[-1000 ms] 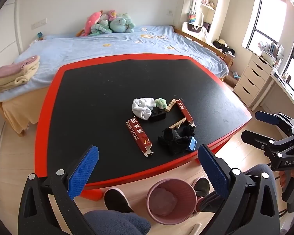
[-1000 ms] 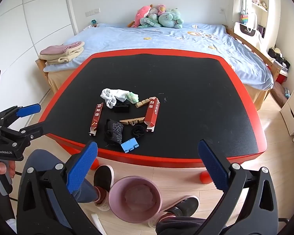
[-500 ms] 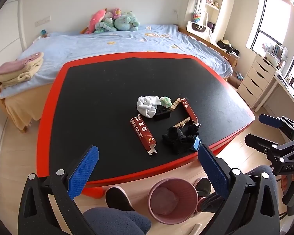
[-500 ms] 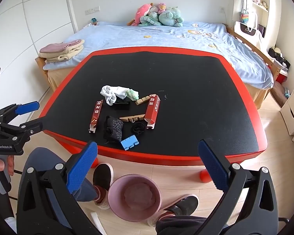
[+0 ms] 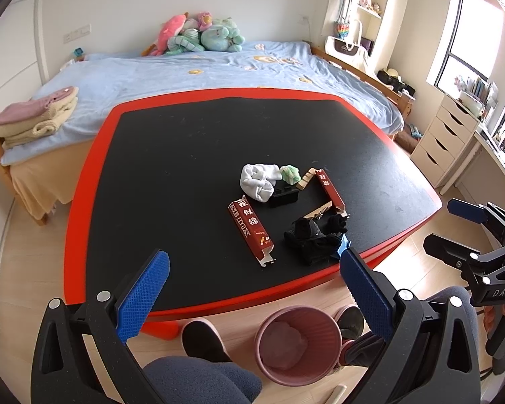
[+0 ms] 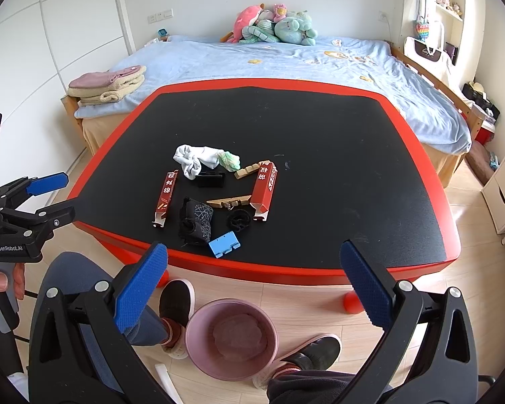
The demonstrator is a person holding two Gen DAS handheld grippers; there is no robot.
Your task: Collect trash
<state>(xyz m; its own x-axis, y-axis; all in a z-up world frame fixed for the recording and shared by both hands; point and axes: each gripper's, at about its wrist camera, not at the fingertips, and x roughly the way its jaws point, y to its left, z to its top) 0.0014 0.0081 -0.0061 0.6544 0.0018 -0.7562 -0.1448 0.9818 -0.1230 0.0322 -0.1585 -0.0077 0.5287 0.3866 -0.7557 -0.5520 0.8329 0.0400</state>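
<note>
A cluster of items lies on the black, red-edged table [image 5: 171,181] near its front edge: two long red cartons [image 5: 250,230] [image 6: 265,190], a white sock [image 5: 257,181], a green crumpled wad [image 6: 229,160], black fabric [image 6: 196,220], wooden clips [image 6: 229,201], a black clip [image 6: 211,179] and a blue piece [image 6: 224,244]. A pink waste bin [image 6: 232,338] stands on the floor below the table edge. My left gripper [image 5: 252,294] and right gripper [image 6: 252,284] are both open and empty, held above the floor before the table.
A bed with a blue cover [image 6: 286,64], plush toys [image 6: 274,25] and folded towels [image 6: 107,82] lies beyond the table. White drawers [image 5: 449,141] stand at the right. The person's slippered feet [image 6: 176,304] flank the bin.
Both grippers have drifted slightly toward the table and stayed open. The items on the table have not moved.
</note>
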